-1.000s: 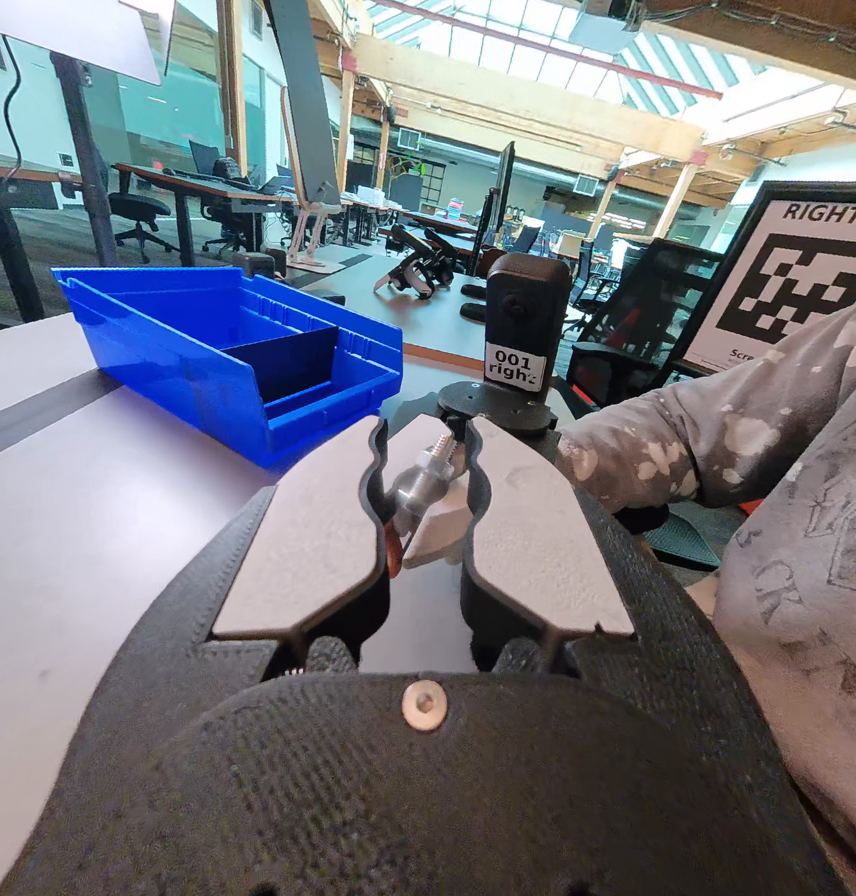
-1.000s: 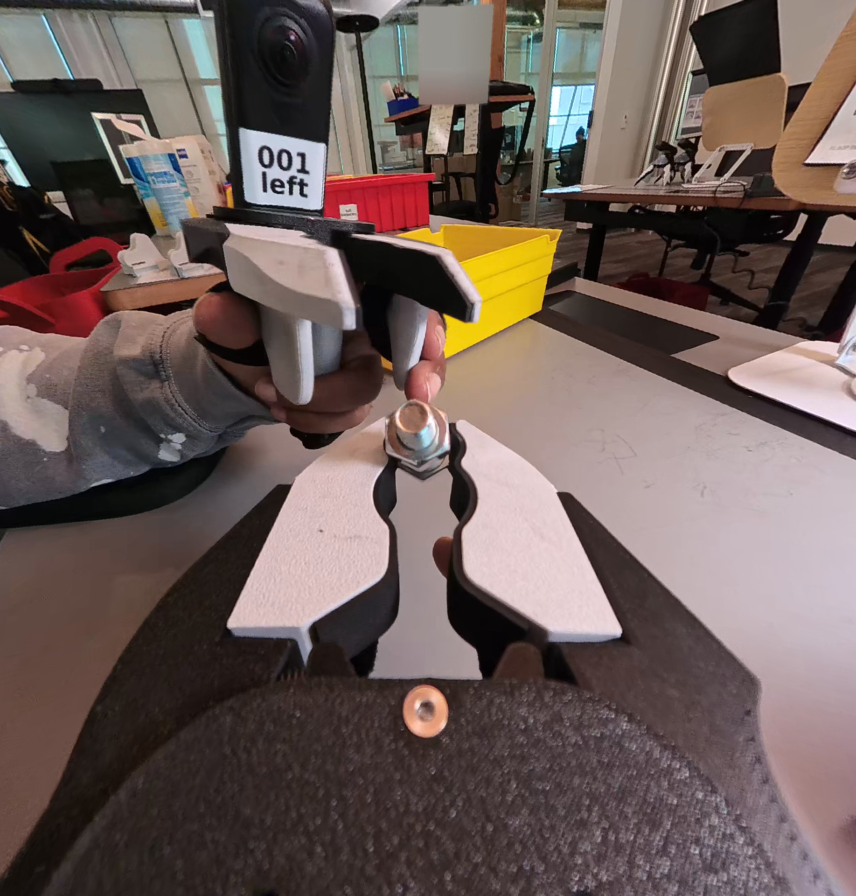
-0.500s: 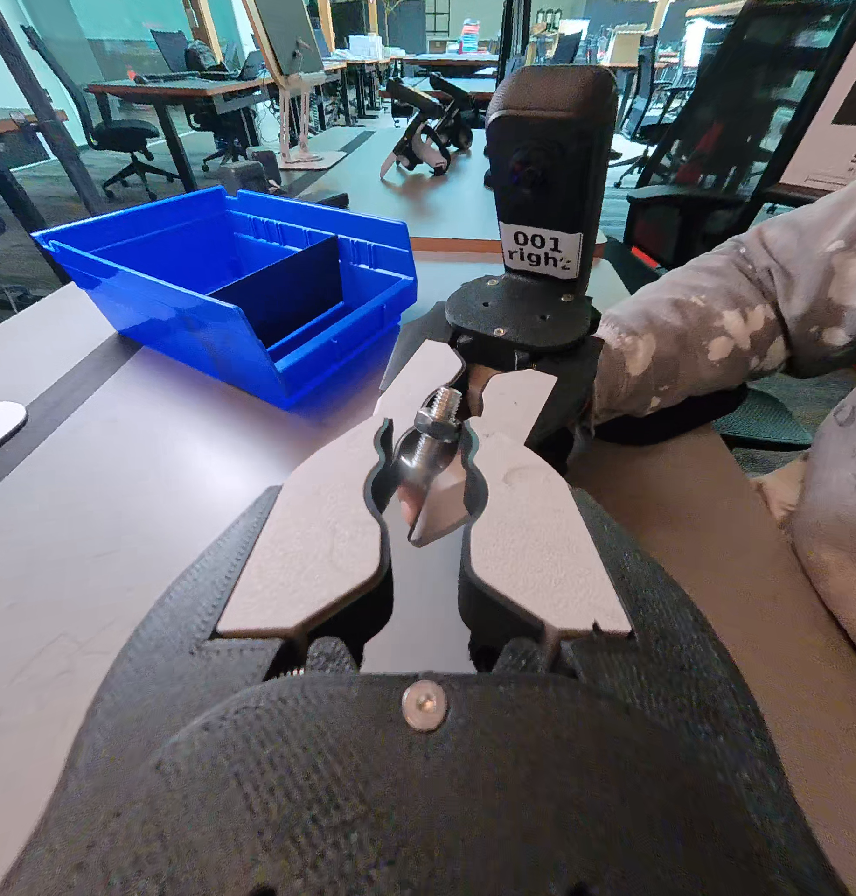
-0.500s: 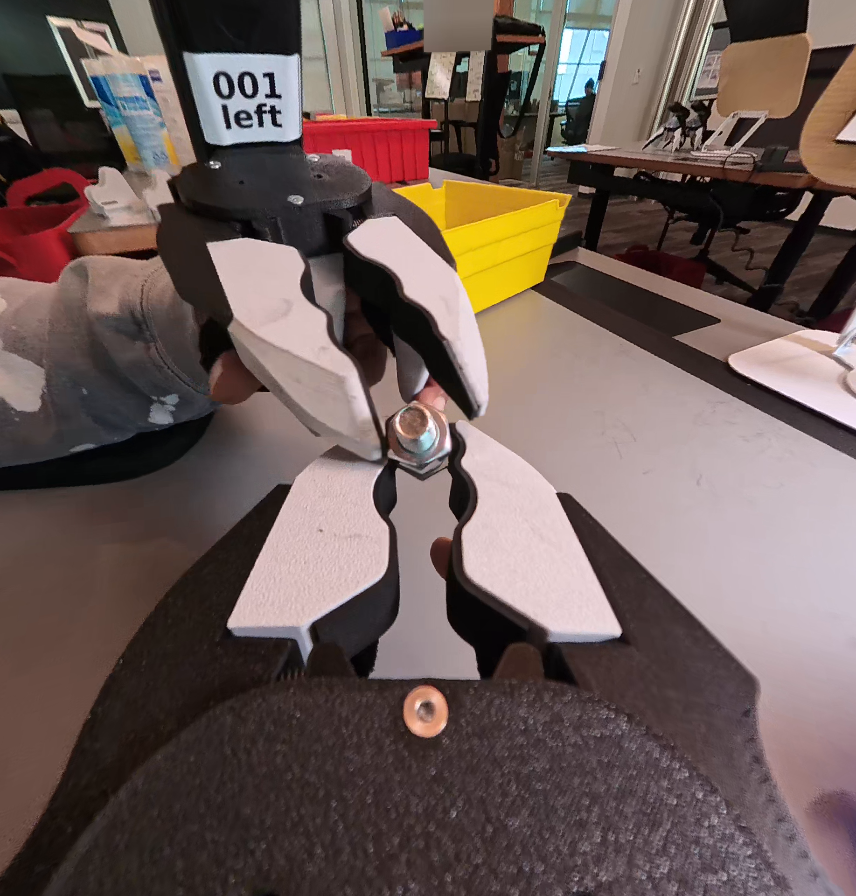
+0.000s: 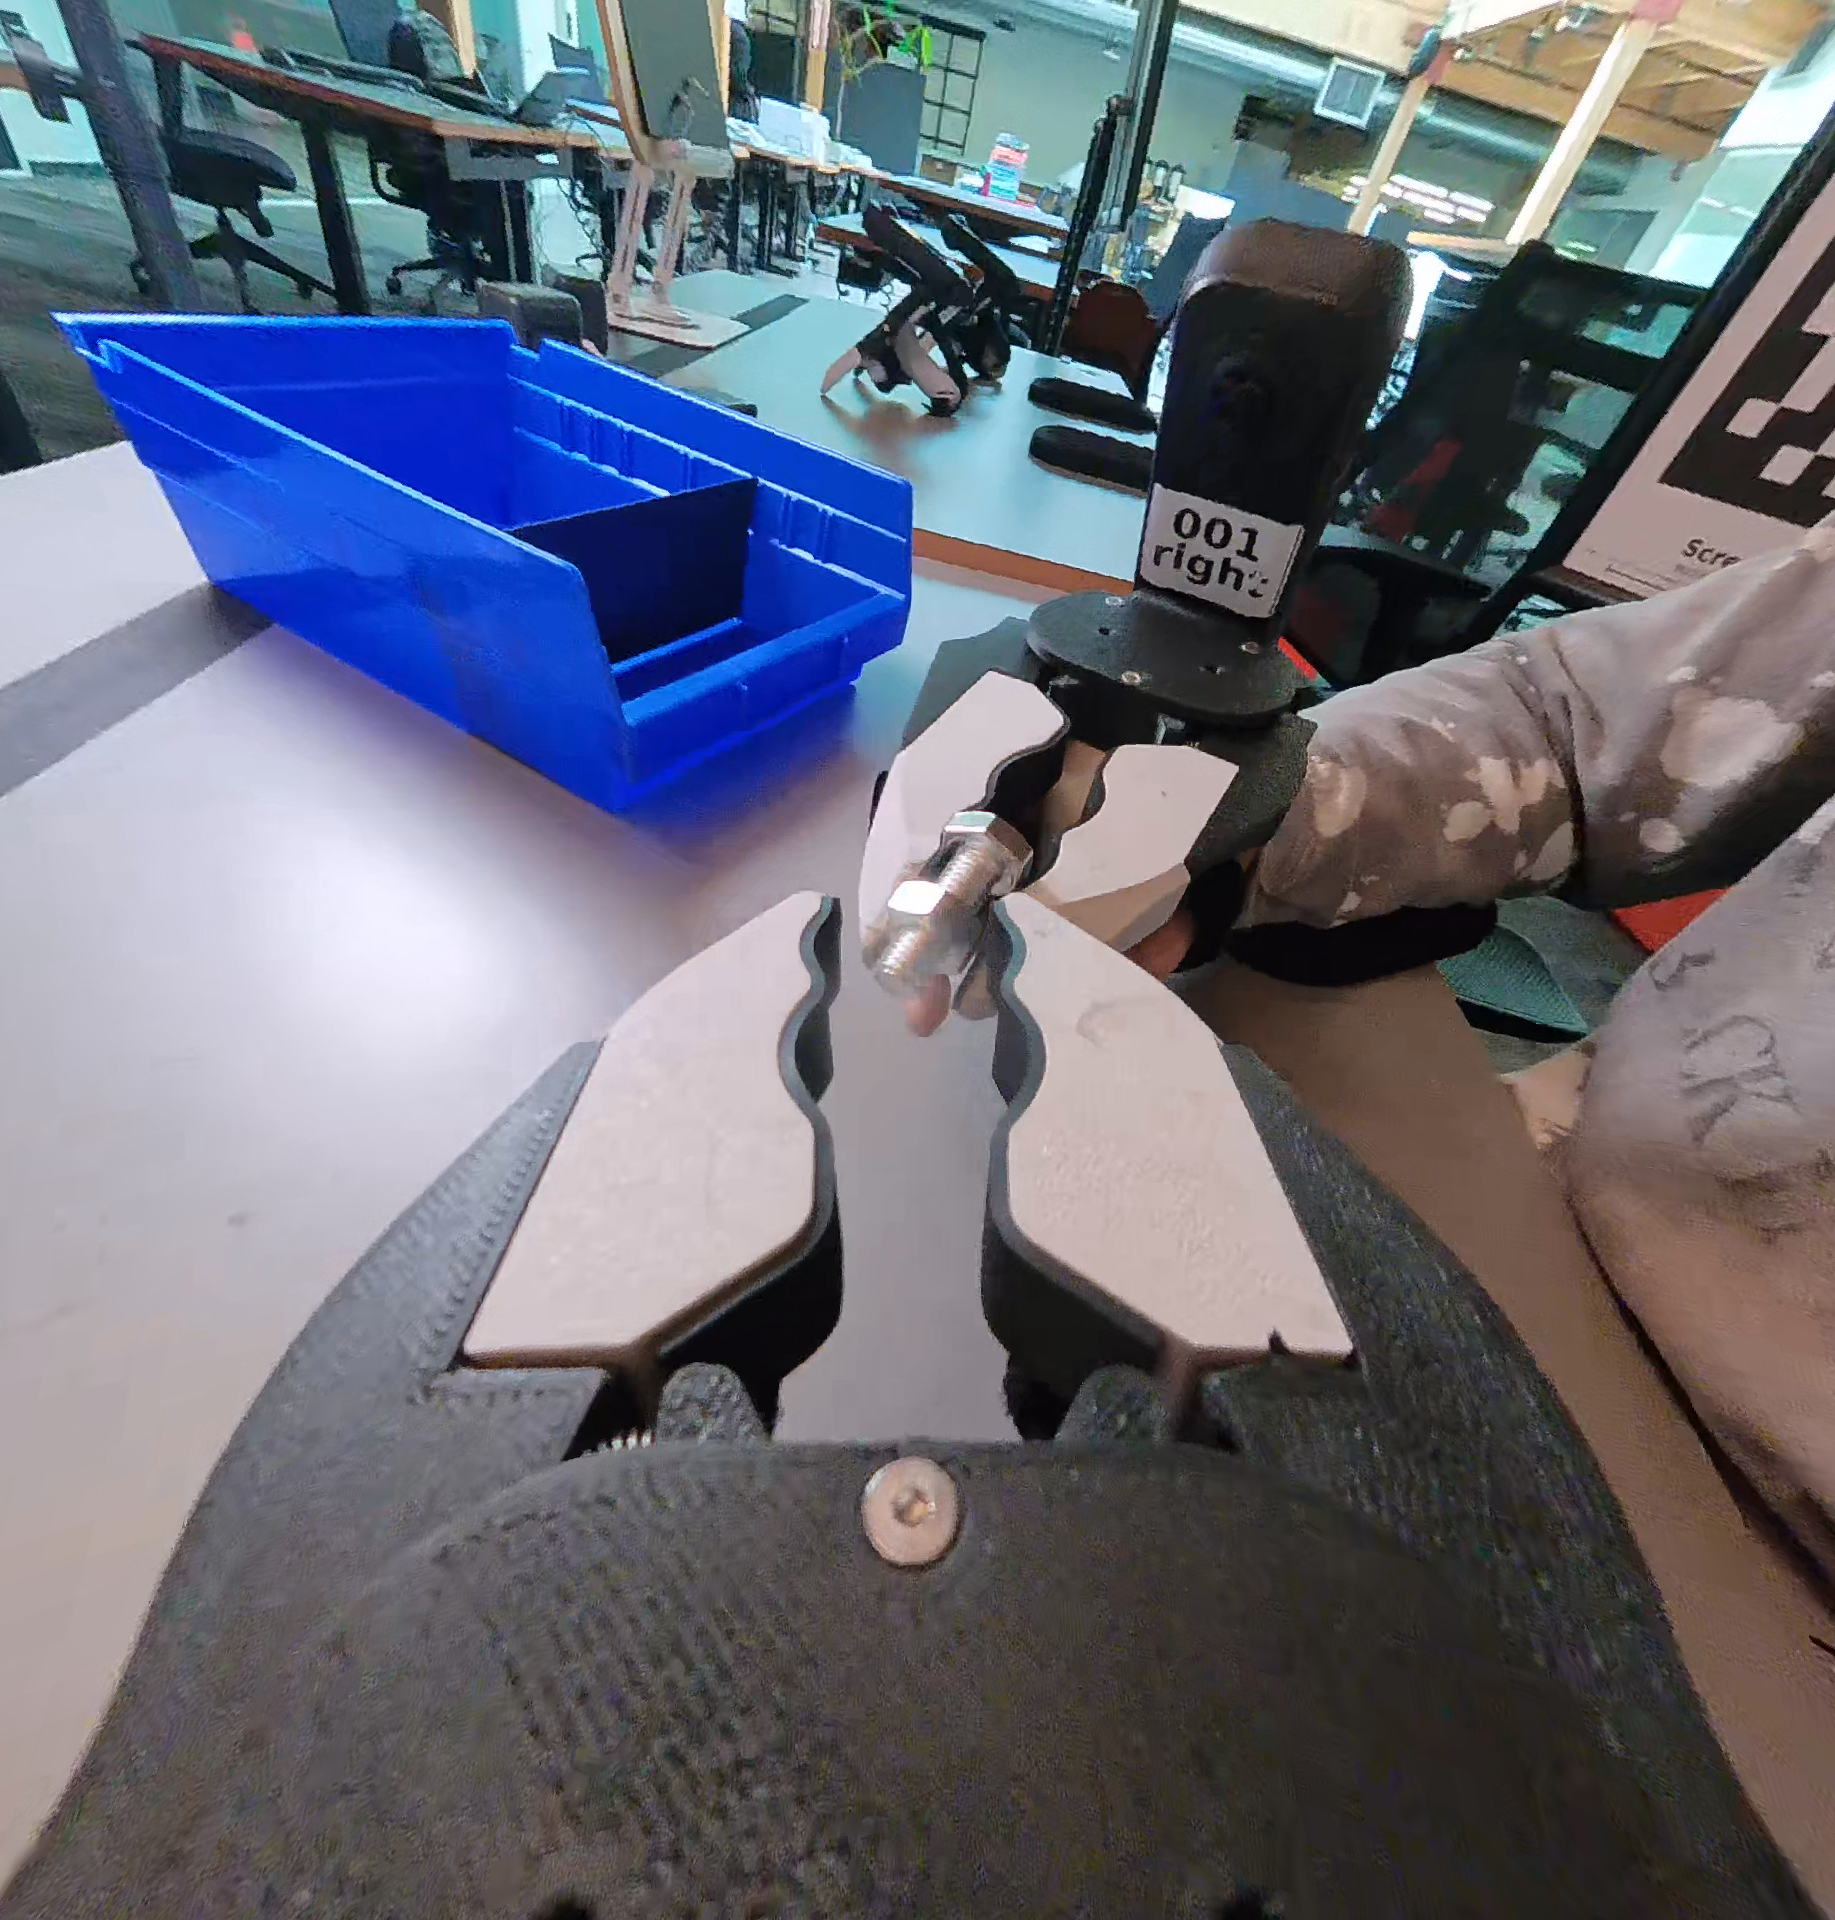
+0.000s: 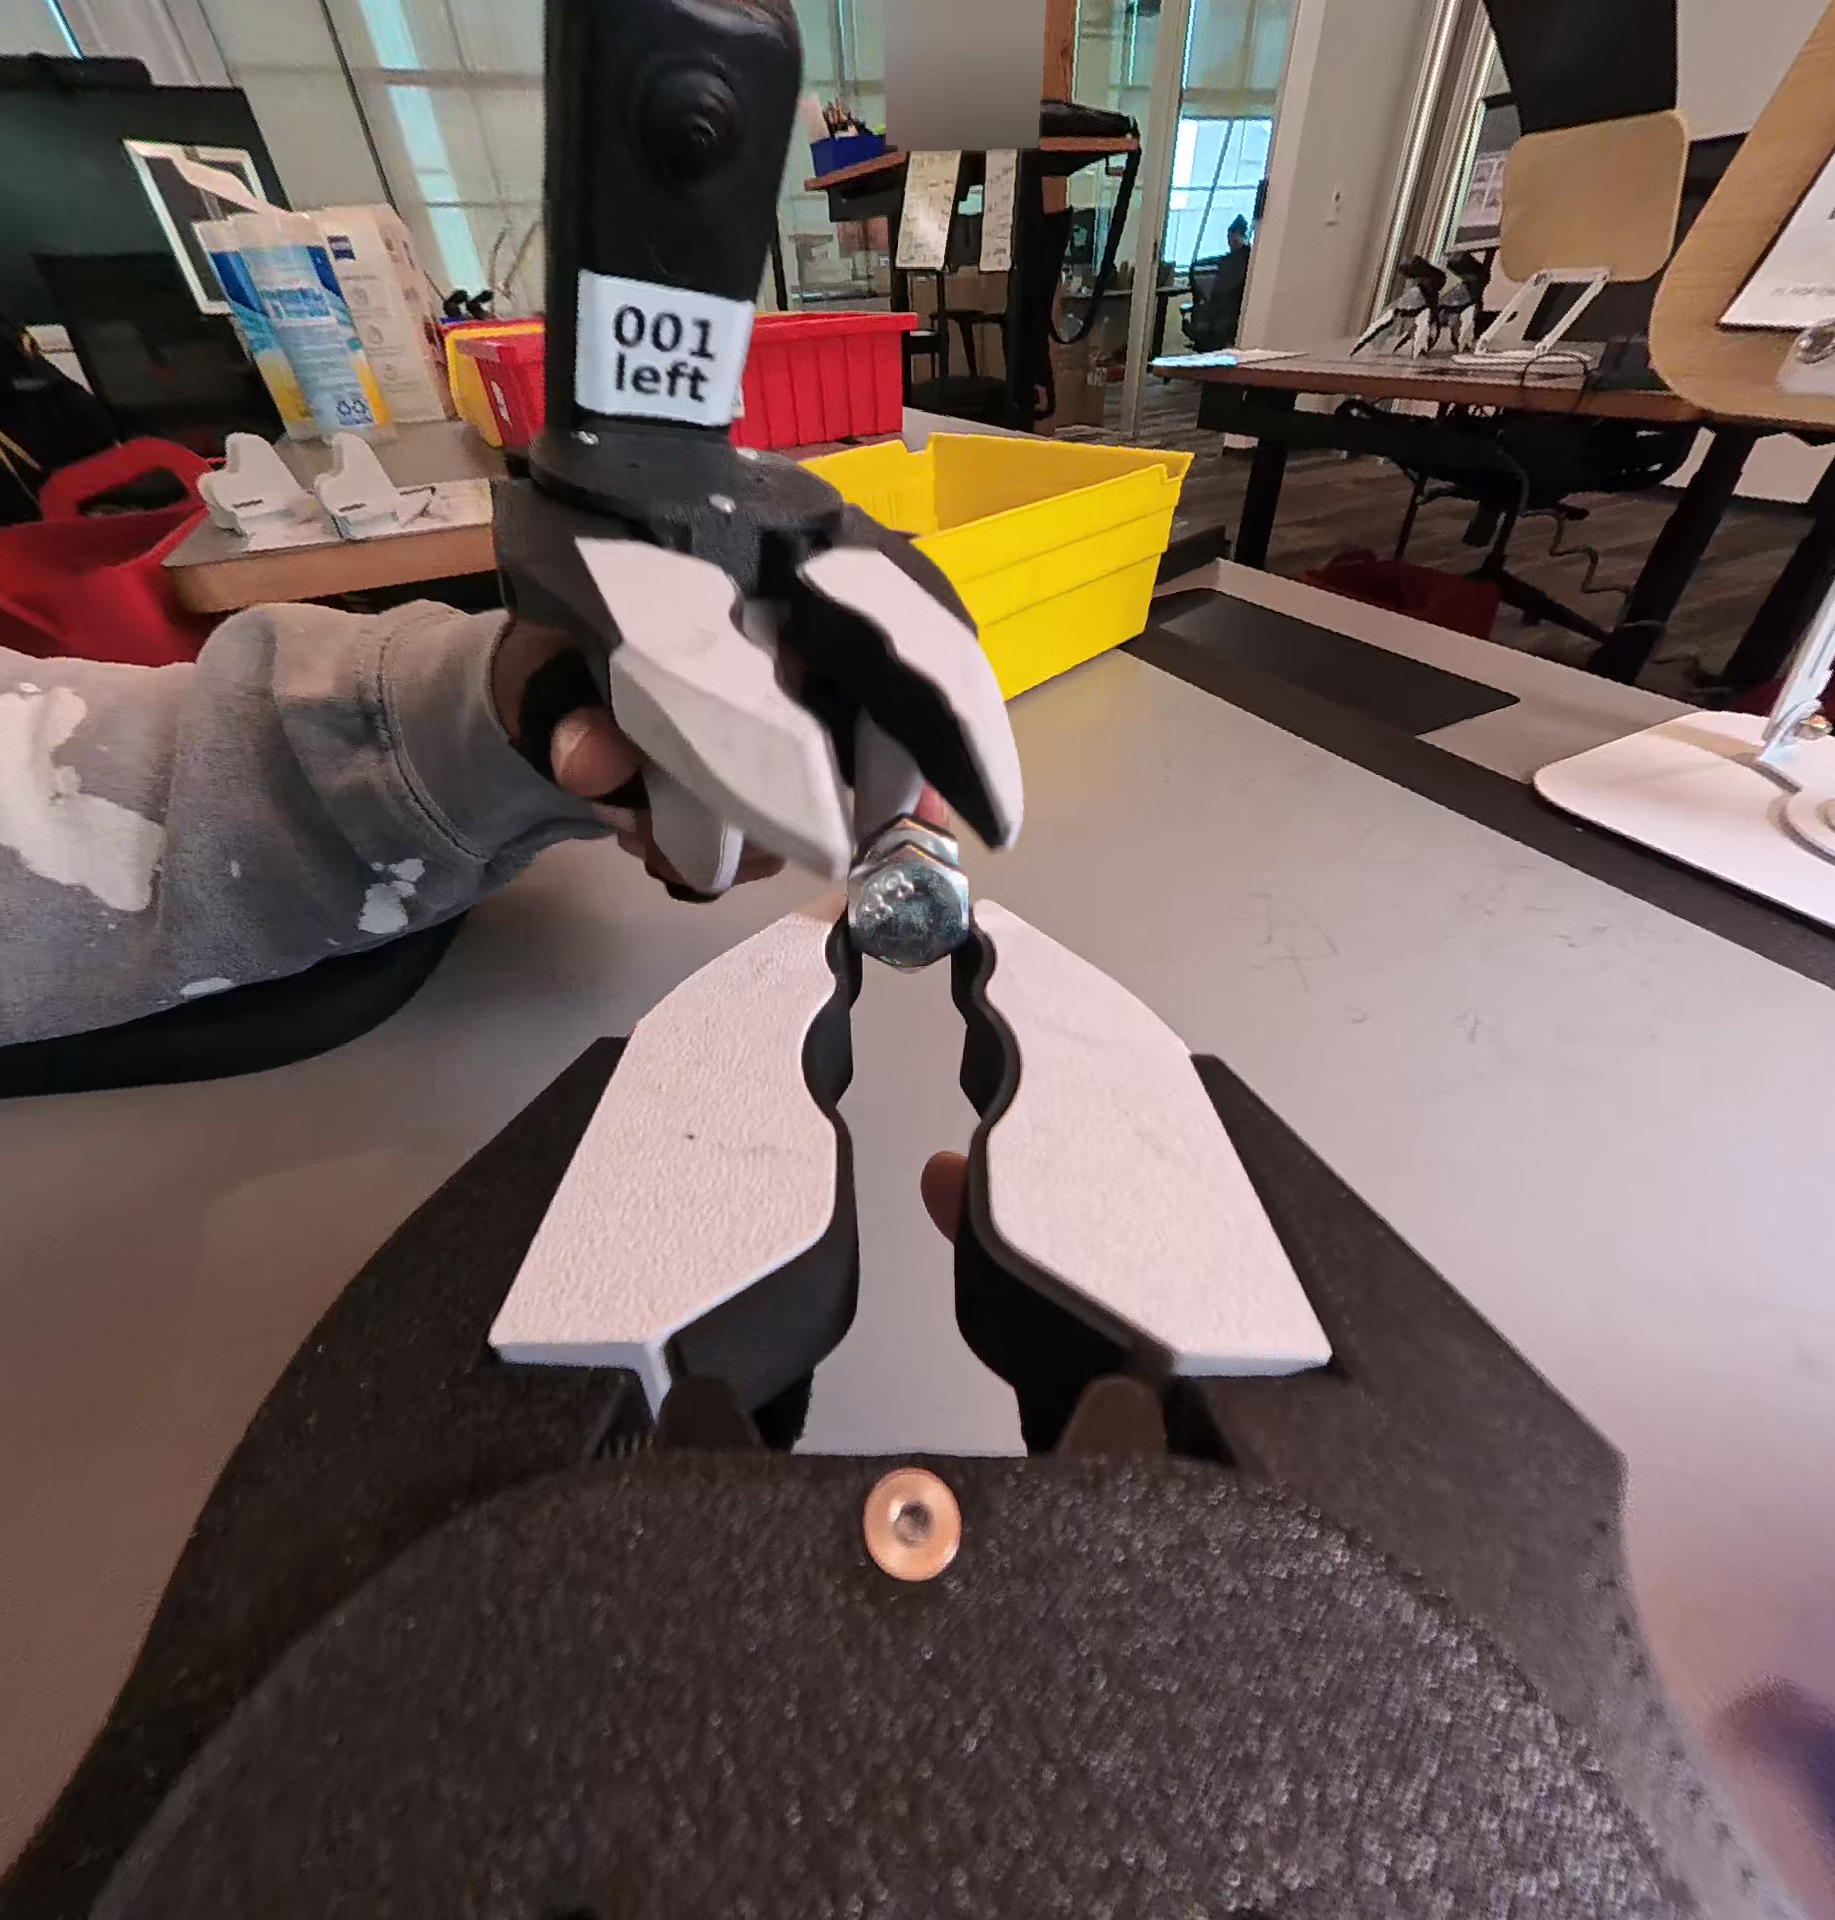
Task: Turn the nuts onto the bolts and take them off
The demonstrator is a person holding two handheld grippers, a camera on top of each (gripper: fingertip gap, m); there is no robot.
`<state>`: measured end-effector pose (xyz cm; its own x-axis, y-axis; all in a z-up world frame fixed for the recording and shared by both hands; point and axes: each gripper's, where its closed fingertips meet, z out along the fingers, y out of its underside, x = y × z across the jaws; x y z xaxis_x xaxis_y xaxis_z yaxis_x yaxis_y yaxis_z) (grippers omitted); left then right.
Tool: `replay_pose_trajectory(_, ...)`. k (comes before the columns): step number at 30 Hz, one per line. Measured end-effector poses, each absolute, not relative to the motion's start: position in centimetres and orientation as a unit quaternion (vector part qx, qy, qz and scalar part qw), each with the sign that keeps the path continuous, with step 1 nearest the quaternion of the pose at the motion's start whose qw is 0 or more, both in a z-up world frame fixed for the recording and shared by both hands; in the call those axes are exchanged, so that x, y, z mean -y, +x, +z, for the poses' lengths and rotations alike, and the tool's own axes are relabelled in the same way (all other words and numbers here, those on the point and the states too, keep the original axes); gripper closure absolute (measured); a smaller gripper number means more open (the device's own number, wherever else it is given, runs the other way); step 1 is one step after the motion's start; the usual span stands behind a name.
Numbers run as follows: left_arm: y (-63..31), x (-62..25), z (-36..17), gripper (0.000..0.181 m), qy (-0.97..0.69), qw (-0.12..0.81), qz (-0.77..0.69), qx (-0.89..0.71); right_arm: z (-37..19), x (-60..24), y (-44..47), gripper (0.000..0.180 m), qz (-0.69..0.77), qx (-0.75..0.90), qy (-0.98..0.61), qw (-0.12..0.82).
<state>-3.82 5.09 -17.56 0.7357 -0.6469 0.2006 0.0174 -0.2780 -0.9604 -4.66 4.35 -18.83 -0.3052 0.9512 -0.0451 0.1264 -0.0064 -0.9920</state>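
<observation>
- Above the grey tabletop, between the two tools, the silver hex-head steel bolt is hanging in the air, clear of the surface
- The right gripper is pinching the bolt by its hex head, with its white fingertips pressing on opposite flats
- The bolt's long axis is running from the right gripper straight toward the left gripper, with the threaded free end pointing at the left tool
- The silver hex nut is sitting partway along the thread, near the free end and apart from the head
- The left gripper is standing with its jaws spread slightly wider than the nut, straddling it with a visible gap on one side
- Judgement: the left tool is nearer the nut and is probably resetting for another turn; direction of threading cannot be told
- The blue plastic divided bin is resting well apart, behind the work
</observation>
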Motion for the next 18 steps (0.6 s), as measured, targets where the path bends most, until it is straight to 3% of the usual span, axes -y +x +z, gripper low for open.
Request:
replay_pose_trajectory(11, -3.0, -4.2, -17.7, 0.162, -0.744, 0.527, -0.345, -0.223, -18.4, -3.7, -4.4, 0.163, 0.52, 0.618, -0.407, 0.426)
replay_pose_trajectory(15, -3.4, -4.6, -17.8, 0.162, -0.769, 0.528, -0.265, -0.244, -19.1, -4.4, -4.7, 0.163, 0.476, 0.634, -0.414, 0.446)
replay_pose_trajectory(18, -3.7, -5.1, -18.9, 0.162, -0.798, 0.513, -0.152, -0.277, -21.3, -4.8, -5.1, 0.163, 0.449, 0.654, -0.457, 0.403)
